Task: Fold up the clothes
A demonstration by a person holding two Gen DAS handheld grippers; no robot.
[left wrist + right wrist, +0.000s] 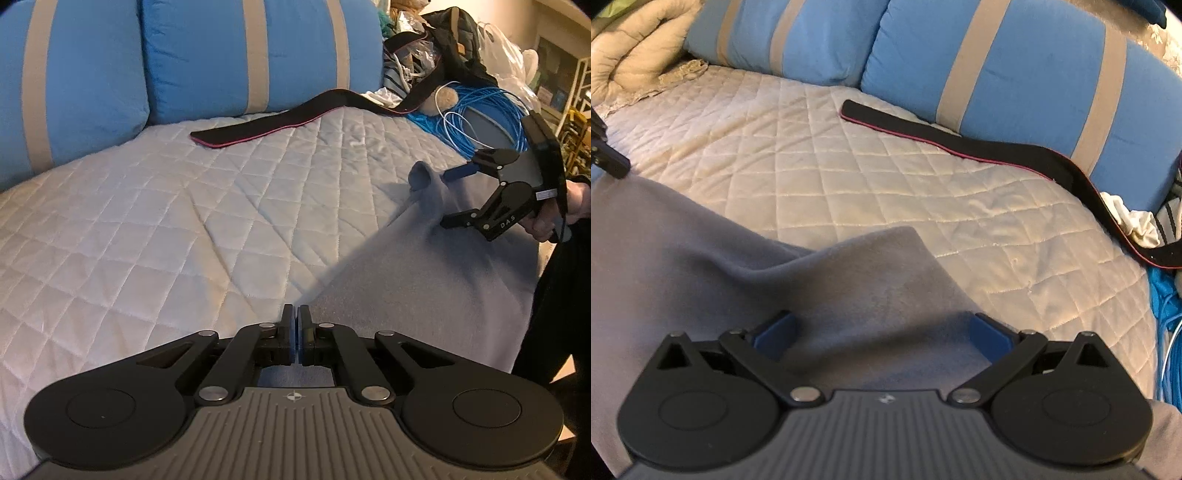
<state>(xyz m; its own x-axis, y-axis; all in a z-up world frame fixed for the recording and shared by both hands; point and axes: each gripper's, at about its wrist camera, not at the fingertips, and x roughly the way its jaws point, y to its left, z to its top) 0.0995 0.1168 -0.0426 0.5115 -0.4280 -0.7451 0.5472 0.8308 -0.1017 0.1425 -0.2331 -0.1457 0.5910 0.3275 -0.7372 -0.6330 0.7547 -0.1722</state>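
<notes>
A grey fleece garment [424, 273] lies on the white quilted bed [147, 221]. My left gripper [297, 325] is shut on the garment's near edge. In the left wrist view my right gripper [448, 197] is open at the garment's raised far corner [424, 181], its fingers on either side of it. In the right wrist view the right gripper [882, 332] is open, with a grey fold [879, 280] between its blue pads [991, 336]. A tip of the left gripper [611, 162] shows at the left edge.
Two blue pillows with beige stripes [229, 55] stand at the head of the bed. A black strap with red trim [280, 118] lies across the quilt. Blue cable coils [487, 110], bags and clutter sit at the right. A beige comforter [631, 48] lies at far left.
</notes>
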